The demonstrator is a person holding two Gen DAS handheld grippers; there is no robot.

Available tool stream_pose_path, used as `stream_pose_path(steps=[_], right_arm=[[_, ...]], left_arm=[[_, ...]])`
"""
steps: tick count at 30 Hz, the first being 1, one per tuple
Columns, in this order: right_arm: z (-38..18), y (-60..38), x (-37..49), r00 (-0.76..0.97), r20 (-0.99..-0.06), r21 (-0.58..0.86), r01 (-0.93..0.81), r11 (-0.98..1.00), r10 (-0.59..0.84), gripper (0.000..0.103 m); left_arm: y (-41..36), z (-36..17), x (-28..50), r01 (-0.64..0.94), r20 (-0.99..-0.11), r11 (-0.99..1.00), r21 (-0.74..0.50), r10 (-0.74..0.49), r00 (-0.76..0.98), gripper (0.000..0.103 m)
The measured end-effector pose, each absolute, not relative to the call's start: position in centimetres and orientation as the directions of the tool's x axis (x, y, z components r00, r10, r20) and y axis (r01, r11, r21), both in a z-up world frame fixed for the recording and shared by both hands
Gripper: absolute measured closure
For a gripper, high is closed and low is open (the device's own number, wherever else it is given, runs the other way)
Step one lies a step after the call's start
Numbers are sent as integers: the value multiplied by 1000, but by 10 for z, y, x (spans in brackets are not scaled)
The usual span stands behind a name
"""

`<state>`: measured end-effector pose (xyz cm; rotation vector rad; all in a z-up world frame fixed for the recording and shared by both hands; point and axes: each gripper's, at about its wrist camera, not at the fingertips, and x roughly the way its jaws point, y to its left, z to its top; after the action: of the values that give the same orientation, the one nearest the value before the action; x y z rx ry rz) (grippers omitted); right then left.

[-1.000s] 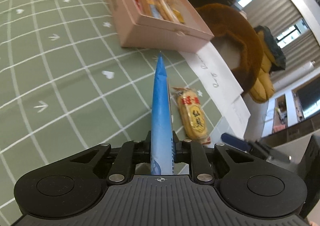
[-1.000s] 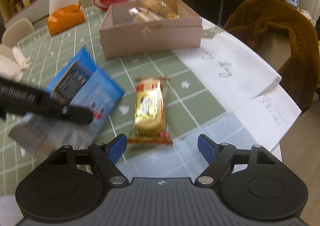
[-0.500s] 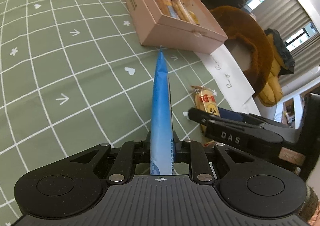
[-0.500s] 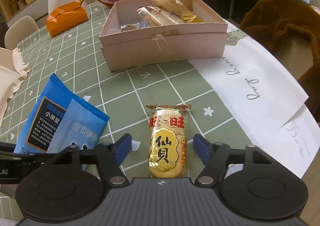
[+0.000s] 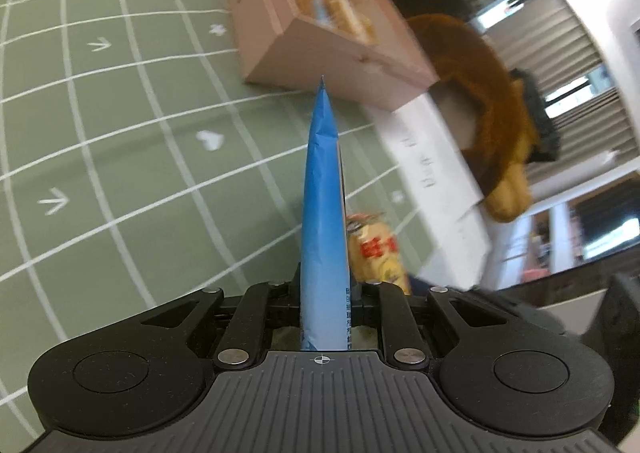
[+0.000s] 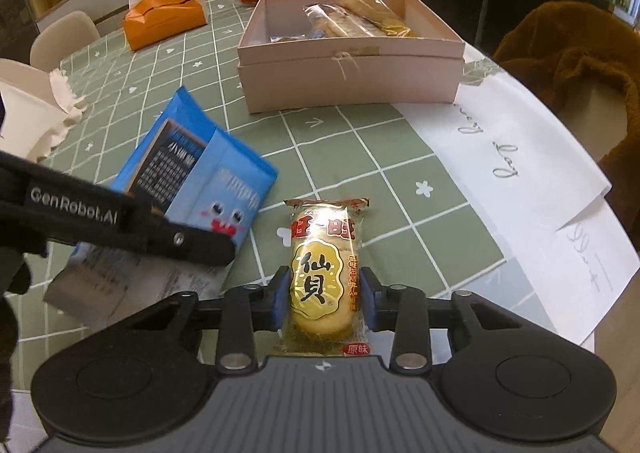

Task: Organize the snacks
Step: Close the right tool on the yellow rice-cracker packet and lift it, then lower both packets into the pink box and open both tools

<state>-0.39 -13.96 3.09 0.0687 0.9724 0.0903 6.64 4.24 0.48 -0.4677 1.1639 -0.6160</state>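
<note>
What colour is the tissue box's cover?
Orange, on the tissue box; clearest in the right wrist view.

We see our left gripper (image 5: 324, 293) as a matte black plastic body with a ribbed grey-black top plate, a small white crosshair mark at its front edge, round recessed discs on both rounded shoulders, and silver screw heads on the black linkage bars. Our right gripper (image 6: 325, 295) has the same build, ribbed plate and silver screws, but its fingers (image 6: 281, 295) carry blue pads. From the right wrist view, the left gripper's long black side arm bears white "GenRobot.AI" lettering and a small silver screw.
</note>
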Motion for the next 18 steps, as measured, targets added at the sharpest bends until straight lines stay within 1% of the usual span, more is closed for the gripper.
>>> stream_pose_path(steps=[5,7,9,13,16,18], right_arm=[[53,-159,-4,588,-798,151,-22,988,135,68],[73,-168,1,611,-780,155,-23,988,136,68],[101,-178,10,654,-743,149,-40,988,139,69],[167,-196,37,754,-646,96,-78,992,122,69],[201,-210,69,792,-598,72,-95,993,119,68],[213,-219,91,806,-581,69,-95,993,117,68]], left_arm=[[46,19,78,174,-566,618,-767,-779,270,85],[47,42,89,178,-509,571,-802,-808,297,85],[50,75,104,219,-466,555,-802,-812,350,85],[48,133,152,276,-445,581,-766,-788,425,85],[41,157,187,289,-428,591,-754,-774,467,85],[38,163,208,281,-429,609,-742,-753,499,85]])
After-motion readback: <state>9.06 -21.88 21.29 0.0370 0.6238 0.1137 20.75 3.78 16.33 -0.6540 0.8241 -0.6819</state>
